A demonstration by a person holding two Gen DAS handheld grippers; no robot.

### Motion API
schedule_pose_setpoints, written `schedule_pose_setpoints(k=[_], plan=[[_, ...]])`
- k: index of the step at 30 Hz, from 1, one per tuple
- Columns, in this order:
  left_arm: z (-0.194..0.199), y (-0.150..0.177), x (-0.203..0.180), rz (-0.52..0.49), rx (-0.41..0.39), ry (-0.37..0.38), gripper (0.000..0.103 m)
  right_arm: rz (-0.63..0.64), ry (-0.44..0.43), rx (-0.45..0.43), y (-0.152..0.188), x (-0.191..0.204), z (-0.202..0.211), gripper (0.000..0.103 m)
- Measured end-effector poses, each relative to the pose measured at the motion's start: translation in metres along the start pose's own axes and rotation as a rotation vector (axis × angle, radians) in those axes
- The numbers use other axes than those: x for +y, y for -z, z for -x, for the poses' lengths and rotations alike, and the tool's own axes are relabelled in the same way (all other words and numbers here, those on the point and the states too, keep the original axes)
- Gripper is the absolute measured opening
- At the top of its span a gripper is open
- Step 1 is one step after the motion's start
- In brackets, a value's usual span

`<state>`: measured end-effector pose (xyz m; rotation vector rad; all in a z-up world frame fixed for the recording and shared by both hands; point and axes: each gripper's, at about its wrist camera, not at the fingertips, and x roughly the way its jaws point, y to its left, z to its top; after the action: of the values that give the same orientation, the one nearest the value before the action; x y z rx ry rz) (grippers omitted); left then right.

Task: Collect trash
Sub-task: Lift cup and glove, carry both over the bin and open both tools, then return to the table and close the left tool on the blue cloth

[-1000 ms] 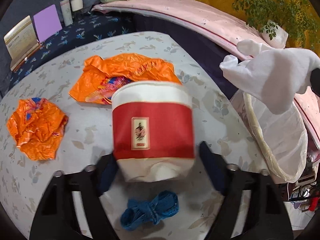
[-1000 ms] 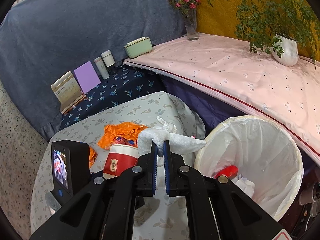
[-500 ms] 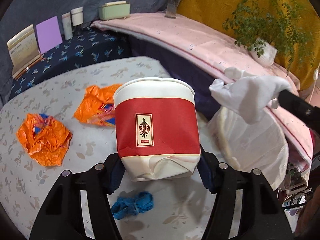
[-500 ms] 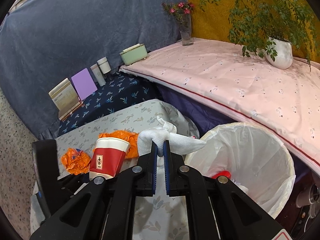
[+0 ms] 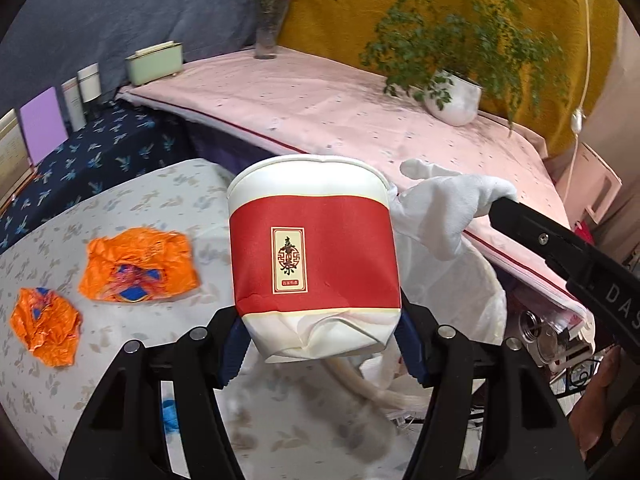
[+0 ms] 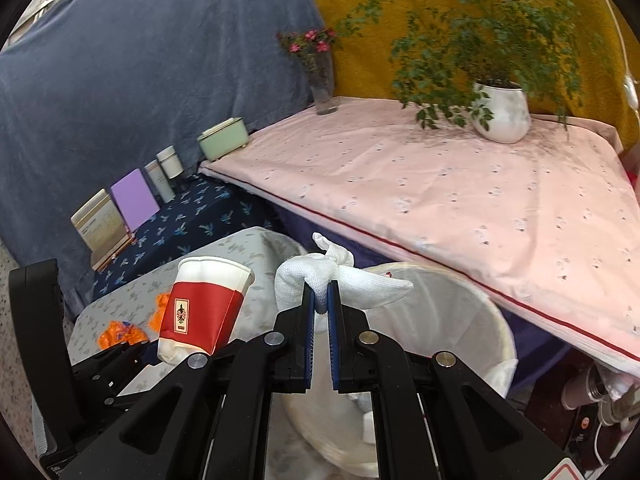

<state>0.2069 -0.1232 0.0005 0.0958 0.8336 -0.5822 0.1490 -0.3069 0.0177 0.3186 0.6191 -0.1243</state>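
**Carrying cup and rag toward the bin**

Holding a red-and-white paper cup, the left gripper has its blue pads clamped on the crumpled bottom of the cup; cup is upright, off the table, rim away from camera. Right gripper is clenched on a wadded white cloth, pads almost touching with the fabric pinched between them; cloth ends stick out both sides.

White-lined trash bin sits just past the right gripper, below the cloth, tucked against the pink-covered table. From the left wrist view the bin is mostly hidden behind the cup and cloth; only liner and a bit of rim show.

Left on the floral table: two crumpled orange wrappers, apart from each other, and a blue scrap partly hidden behind the left gripper's finger.

Around: potted green plant and flower vase on the pink table; green box, two white canisters, purple card and a cream booklet lined along the dark blue ledge under the grey-blue drape. Cables and small gear under the pink table at far right, too unclear to name.
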Motion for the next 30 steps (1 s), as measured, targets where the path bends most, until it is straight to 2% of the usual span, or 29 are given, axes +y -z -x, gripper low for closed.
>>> schedule_pose_setpoints(k=[7,8,10,12,14,30], plan=[[-0.013,0.001,-0.039,-0.045,0.02,0.042,0.061,-0.03,0.056,0.002,0.001,-0.034,0.008,0.008],[-0.015,0.001,-0.043,-0.049,0.02,0.042,0.061,-0.033,0.062,0.003,0.002,-0.038,0.008,0.011],[-0.018,0.002,-0.048,-0.052,0.022,0.035,0.068,-0.044,0.083,-0.005,0.002,-0.044,0.01,0.014],[-0.018,0.002,-0.05,-0.046,0.016,0.032,0.076,-0.052,0.09,-0.011,0.002,-0.049,0.013,0.026],[-0.019,0.003,-0.051,-0.041,0.019,0.034,0.077,-0.06,0.096,-0.021,0.002,-0.052,0.015,0.029],[-0.009,0.008,-0.03,-0.011,0.012,-0.004,0.077,-0.049,0.075,-0.02,0.005,-0.046,0.019,0.031]])
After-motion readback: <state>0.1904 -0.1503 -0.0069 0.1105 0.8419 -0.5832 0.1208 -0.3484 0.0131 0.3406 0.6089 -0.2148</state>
